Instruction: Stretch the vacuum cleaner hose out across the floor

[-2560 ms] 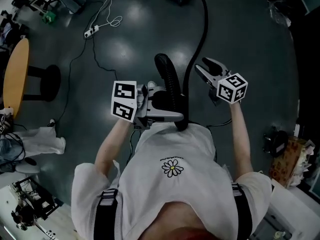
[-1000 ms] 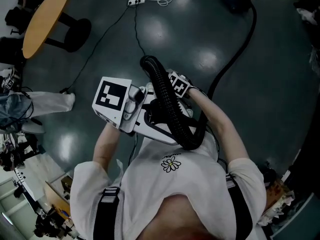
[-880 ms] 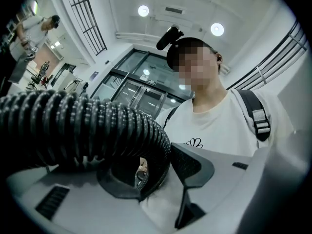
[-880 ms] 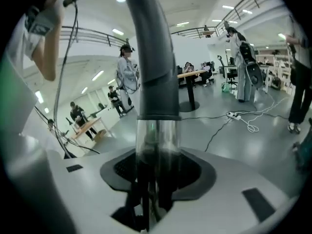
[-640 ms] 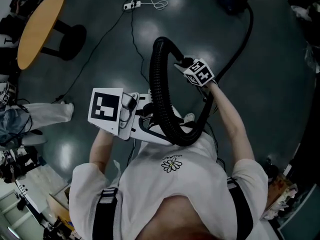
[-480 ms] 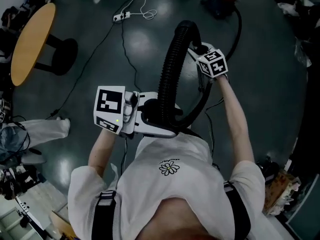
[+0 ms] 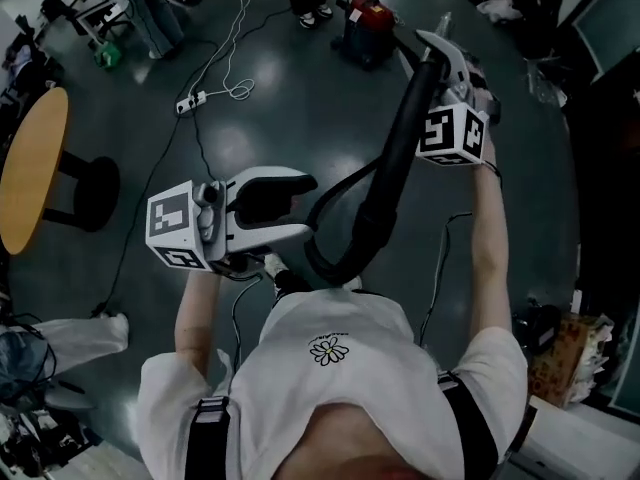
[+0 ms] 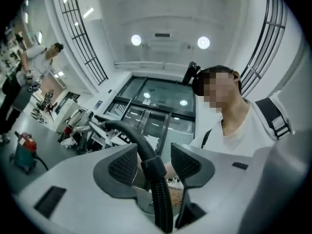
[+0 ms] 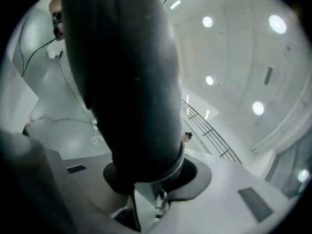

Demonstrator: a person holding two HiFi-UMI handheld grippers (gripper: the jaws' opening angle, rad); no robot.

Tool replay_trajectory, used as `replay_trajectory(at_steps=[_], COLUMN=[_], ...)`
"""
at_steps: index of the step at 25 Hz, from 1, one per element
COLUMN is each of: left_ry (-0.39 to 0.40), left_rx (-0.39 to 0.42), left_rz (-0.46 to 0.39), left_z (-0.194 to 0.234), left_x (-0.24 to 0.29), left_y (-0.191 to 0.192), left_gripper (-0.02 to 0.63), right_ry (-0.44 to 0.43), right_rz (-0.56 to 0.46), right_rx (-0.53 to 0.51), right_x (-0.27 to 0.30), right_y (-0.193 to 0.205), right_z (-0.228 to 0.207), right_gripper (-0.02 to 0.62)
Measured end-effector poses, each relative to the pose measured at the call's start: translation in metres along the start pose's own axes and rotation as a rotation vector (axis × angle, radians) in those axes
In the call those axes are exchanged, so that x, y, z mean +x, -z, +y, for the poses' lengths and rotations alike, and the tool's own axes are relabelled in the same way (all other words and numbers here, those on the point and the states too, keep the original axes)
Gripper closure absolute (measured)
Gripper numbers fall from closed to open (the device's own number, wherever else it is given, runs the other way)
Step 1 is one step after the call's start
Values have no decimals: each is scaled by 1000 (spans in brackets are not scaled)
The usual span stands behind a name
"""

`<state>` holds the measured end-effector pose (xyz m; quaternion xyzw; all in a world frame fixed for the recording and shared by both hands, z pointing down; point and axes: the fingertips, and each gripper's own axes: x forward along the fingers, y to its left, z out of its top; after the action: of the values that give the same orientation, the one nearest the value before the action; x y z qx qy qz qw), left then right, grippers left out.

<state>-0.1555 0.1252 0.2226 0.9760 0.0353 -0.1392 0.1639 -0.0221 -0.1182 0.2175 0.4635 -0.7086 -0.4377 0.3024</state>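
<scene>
one black ribbed hose (image 7: 393, 163) arcing through centre frame; two grippers, left gripper (image 7: 306, 206) clamping its cuff, right gripper (image 7: 437, 56) upper right, jaws just closing, clenching it; one red vacuum (image 7: 365, 28) sitting at top

Dark floor (image 7: 290, 118) bears a red vacuum cleaner (image 7: 366, 26), power strip (image 7: 188, 101) and white cable (image 7: 235, 90).

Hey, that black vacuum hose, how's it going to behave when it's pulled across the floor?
Probably floppy: the hose droops in a loop between the left gripper and the right gripper, whose jaws have just been closing on it. Its ribbed wall likely resists slipping. Likely light too, since one gripper holds a length of it raised.
</scene>
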Motion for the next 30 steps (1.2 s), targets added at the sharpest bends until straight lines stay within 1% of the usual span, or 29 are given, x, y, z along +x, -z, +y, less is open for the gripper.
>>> replay_trajectory(at_steps=[1, 2, 4, 5, 6, 7, 9, 11, 13, 15, 17, 18, 19, 20, 21, 23, 24, 25, 27, 29, 30], left_ry=[23, 41, 68, 85, 103, 120, 152, 185, 220, 257, 310, 349, 397, 448, 495, 556, 570, 578, 580, 576, 574], left_rx=[-12, -43, -125, -157, -177, -188, -218, -274, -321, -350, -378, -389, -394, -392, -389, -399, -418, -447, -511, -562, -582], left_rz=[5, -15, -112, -160, -189, -197, -178, -144, -71, 45, 185, 252, 302, 323, 313, 234, 187, 145, 86, 51, 37], left_z=[-3, -4, -7, -10, -15, -20, -30, -38, -44, -51, -64, -74, -87, -100, -112, -132, -140, -147, -156, -162, -164], left_x=[12, 20, 30, 34, 40, 47, 64, 81, 98, 112, 126, 132, 138, 142, 146, 149, 149, 146, 132, 113, 104], left_y=[2, 1, -9, -16, -22, -25, -26, -24, -18, -4, 19, 31, 42, 49, 52, 51, 50, 49, 46, 42, 38], left_gripper=[403, 402, 388, 387, 387, 387, 383, 377, 377, 377, 377, 377, 377, 377, 377, 385, 423, 429, 434, 434, 434], right_ry=[14, 23, 37, 46, 58, 68, 82, 90, 89, 86, 75, 69, 66, 69, 76, 88, 85, 69, 2, -52, -57], right_rz=[11, 4, -31, -44, -54, -64, -95, -123, -131, -137, -148, -156, -165, -173, -181, -200, -211, -224, -269, -351, -379], right_rx=[-73, -136, -268, -340, -406, -455, -502, -523, -544, -560, -571, -577, -582, -587, -589, -579, -567, -554, -509, -425, -384], right_x=[-11, -23, -52, -68, -83, -97, -123, -143, -153, -159, -164, -168, -171, -175, -177, -182, -185, -187, -191, -195, -196], right_y=[-13, -29, -56, -63, -67, -68, -68, -67, -67, -66, -67, -68, -71, -75, -79, -88, -92, -98, -109, -122, -129], right_z=[-16, -29, -44, -49, -52, -54, -56, -55, -48, -39, -27, -21, -15, -10, -6, 0, 5, 13, 33, 47, 51], right_gripper=[451, 451, 451, 456, 457, 457, 457, 457, 456, 456, 456, 456, 456, 456, 456, 456, 456, 456, 454, 453, 453])
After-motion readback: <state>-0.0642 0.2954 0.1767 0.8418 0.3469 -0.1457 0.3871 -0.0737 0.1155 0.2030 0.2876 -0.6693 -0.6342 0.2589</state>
